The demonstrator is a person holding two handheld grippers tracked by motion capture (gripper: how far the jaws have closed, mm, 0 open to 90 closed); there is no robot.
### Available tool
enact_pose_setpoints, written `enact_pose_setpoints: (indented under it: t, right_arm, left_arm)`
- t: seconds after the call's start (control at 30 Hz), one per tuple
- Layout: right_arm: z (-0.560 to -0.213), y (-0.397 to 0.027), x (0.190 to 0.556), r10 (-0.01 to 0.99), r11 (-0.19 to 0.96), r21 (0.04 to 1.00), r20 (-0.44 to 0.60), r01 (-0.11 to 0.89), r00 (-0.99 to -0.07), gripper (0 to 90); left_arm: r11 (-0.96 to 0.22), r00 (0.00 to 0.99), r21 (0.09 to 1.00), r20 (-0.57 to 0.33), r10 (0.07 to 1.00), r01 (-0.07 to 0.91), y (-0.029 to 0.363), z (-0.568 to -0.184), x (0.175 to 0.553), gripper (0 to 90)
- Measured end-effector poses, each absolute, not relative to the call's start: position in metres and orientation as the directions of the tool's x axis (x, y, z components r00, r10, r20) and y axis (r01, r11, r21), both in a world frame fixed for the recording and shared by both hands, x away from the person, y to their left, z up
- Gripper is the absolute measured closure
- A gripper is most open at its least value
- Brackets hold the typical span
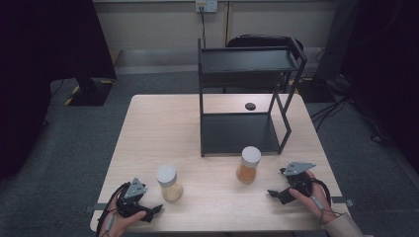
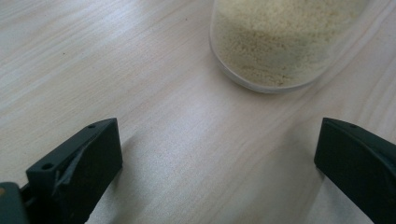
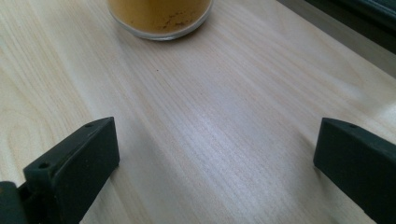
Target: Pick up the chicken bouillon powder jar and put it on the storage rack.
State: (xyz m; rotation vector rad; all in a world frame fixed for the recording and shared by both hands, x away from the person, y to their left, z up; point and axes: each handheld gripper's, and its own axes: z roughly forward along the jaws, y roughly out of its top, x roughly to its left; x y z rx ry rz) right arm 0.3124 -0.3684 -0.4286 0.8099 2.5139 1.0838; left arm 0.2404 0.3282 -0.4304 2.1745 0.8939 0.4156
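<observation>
Two clear jars with white lids stand on the wooden table (image 1: 163, 128). The jar of pale grains (image 1: 169, 183) is at the front left; its base (image 2: 275, 42) lies just ahead of my left gripper (image 2: 217, 154), whose jaws stand wide apart with bare wood between them. The jar of orange powder (image 1: 248, 165) is at the front right, its base (image 3: 160, 16) a short way ahead of my right gripper (image 3: 215, 154), which is also open and empty. In the high view my left gripper (image 1: 153, 211) rests near the table's front edge and my right gripper (image 1: 275, 193) lies right of the orange jar.
A black two-tier metal shelf rack (image 1: 247, 94) stands at the back middle of the table, its lower tray (image 1: 239, 133) just behind the orange jar. A small black disc (image 1: 250, 105) lies behind the rack. Bare wood spreads left of the rack.
</observation>
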Motion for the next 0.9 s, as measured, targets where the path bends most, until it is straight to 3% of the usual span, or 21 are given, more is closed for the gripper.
enact_pose_setpoints:
  t: [0.9]
  right_arm:
    - [-0.429,-0.368,0.312,0.597,0.56,0.735,-0.038,0.382,-0.802,0.0]
  left_arm:
    - [-0.436,0.705,0.753,-0.05,0.708,0.492,0.334,-0.416,0.241,2.6]
